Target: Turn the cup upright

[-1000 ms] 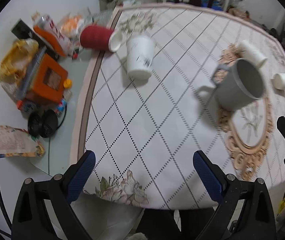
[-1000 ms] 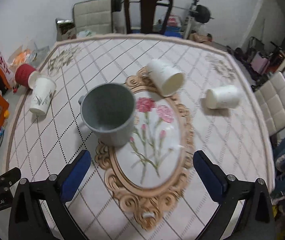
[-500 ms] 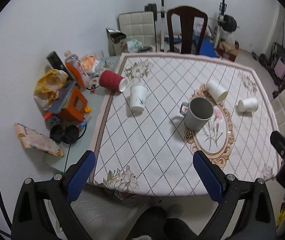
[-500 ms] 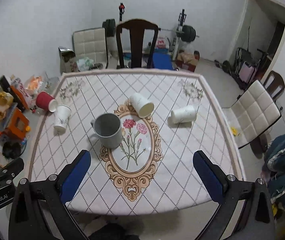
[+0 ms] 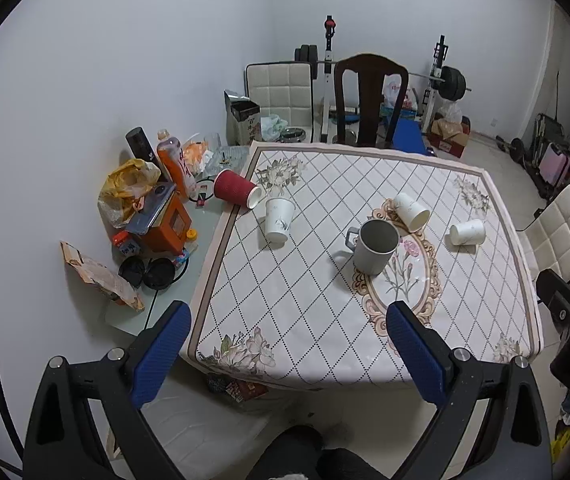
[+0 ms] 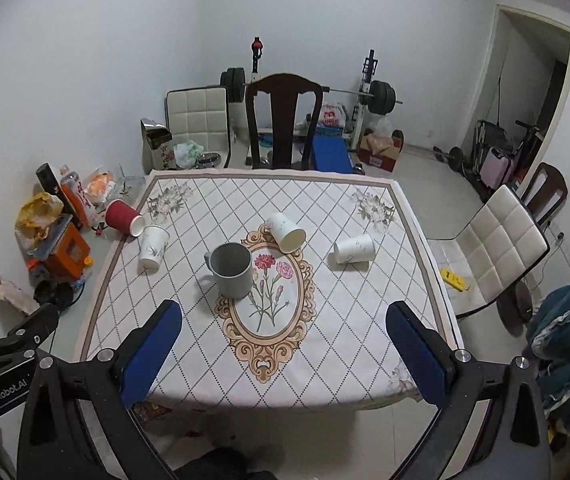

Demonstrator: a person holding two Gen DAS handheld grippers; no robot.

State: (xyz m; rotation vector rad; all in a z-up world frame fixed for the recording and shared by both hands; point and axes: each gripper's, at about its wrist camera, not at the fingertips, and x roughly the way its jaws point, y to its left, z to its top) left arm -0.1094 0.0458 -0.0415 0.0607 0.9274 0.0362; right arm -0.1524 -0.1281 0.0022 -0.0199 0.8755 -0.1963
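Well back from table (image 6: 413, 240), both grippers empty. Leftmost: red cup (image 6: 123, 216) on side at cloth edge, could roll off if nudged. White cup (image 6: 153, 246) inverted beside it. Grey mug (image 6: 232, 270) upright, centre. Two paper cups (image 6: 285, 231) on sides; thin walls may crush. Left gripper (image 5: 287, 350) and right gripper (image 6: 285, 350) jaws spread wide.

The tablecloth (image 6: 325, 216) is white with a dotted dark diamond grid, a brown border band, pale flower sprays at its corners and a tan scrollwork oval (image 6: 269, 304) framing pink carnations at the centre. The mug (image 6: 232, 270) is plain grey. Three paper cups (image 6: 153, 246) (image 6: 285, 231) (image 6: 353, 248) are white with faint sprigs. The ribbed cup (image 6: 123, 217) is dark red, white inside. Both grippers (image 5: 285, 348) (image 6: 285, 348) have blue pads on black fingers.
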